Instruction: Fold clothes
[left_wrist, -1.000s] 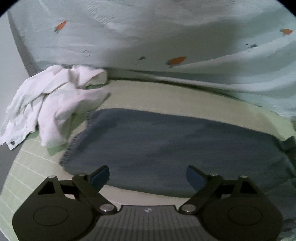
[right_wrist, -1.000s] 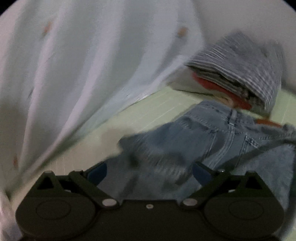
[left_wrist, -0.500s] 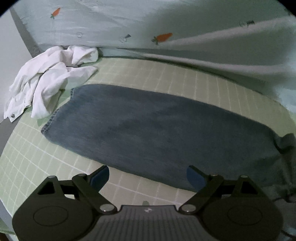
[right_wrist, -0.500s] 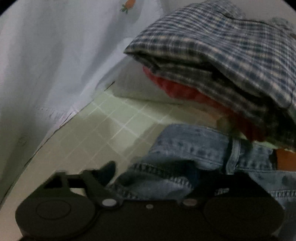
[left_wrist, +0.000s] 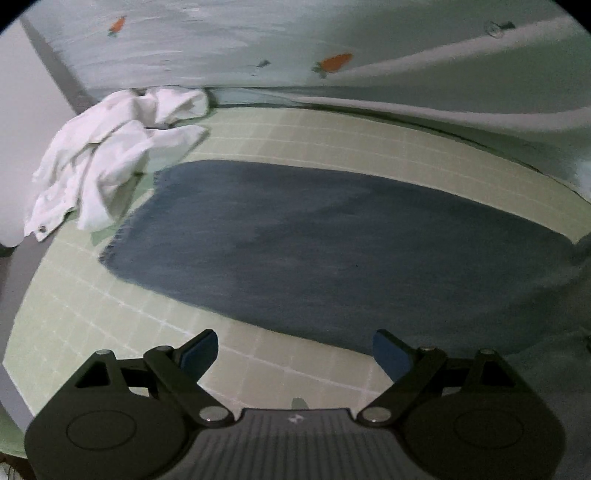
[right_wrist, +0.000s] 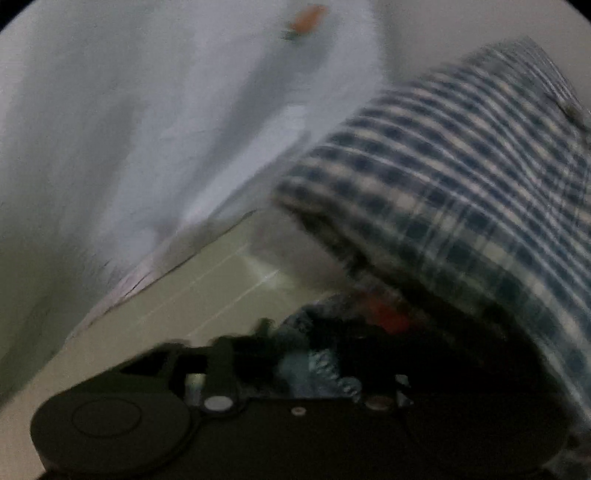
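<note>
Gripping jeans (right_wrist: 314, 365) (right claw (right_wrist: 306, 363))

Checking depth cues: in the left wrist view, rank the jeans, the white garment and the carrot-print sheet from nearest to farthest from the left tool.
1. Jeans, centre, just ahead of the left tool.
2. White garment, upper left.
3. Carrot-print sheet, along the top.
</note>
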